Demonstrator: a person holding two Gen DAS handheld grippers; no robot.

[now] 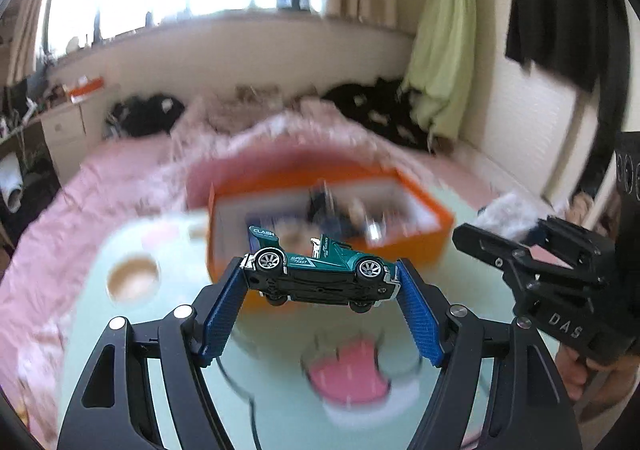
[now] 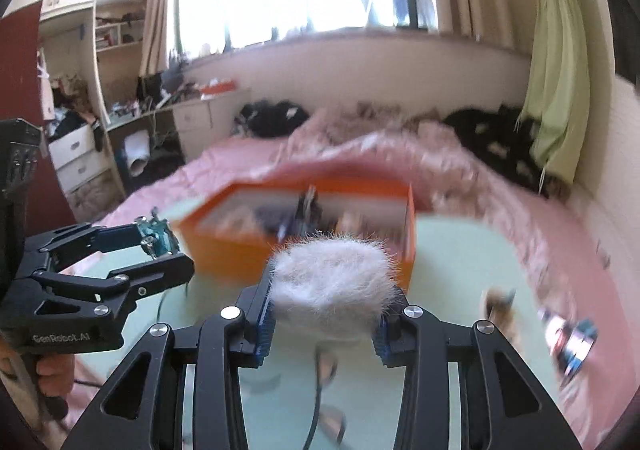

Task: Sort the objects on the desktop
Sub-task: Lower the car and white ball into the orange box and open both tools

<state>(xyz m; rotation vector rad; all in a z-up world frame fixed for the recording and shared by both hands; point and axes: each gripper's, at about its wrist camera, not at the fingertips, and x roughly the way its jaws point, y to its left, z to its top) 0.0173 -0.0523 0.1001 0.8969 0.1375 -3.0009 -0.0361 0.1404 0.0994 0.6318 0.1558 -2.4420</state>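
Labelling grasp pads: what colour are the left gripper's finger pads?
Blue, ribbed pads, clamped on the toy car. Clearest in the left wrist view.

The right claw (image 2: 328, 304) grips a white fluffy ball (image 2: 332, 282) between its blue pads, held above the pale green tabletop (image 2: 452, 250). Behind it stands an open orange box (image 2: 304, 226); at left, the left claw (image 2: 160, 250) holds a teal toy car (image 2: 157, 238).
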